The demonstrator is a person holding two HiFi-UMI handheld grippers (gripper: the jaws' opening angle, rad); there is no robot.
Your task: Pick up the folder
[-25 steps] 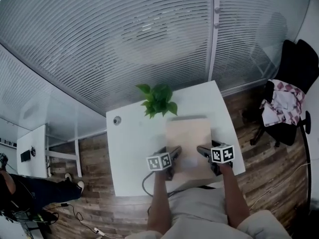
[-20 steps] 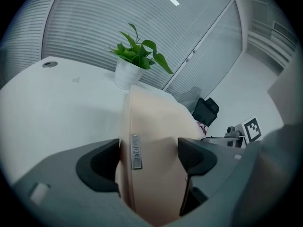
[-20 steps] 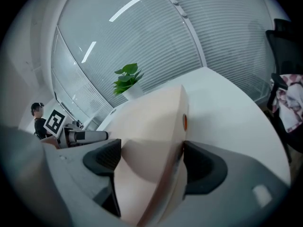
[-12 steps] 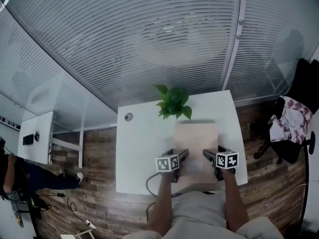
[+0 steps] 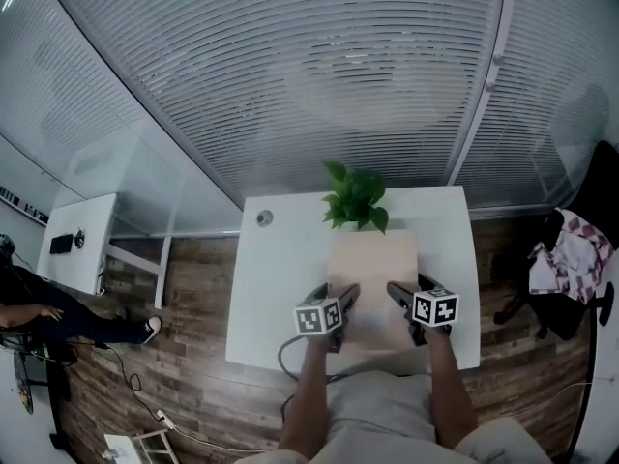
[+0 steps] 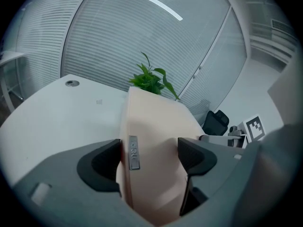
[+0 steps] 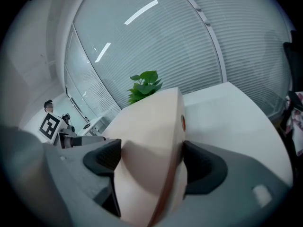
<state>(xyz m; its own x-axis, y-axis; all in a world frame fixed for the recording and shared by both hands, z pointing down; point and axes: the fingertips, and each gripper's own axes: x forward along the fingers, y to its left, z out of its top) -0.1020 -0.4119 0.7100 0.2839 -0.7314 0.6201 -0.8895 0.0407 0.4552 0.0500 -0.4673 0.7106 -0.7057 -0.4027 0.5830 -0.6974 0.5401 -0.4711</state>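
My left gripper is clamped on the beige folder at its near left edge, with the small metal label beside the left jaw. The folder runs ahead of both tools over the white table, and a potted plant stands just past its far end. My right gripper pinches the near right edge.

— Anything readable here?
— One small metal plate on the folder edge reads "deli". The square marker shows only a black-and-white code pattern.
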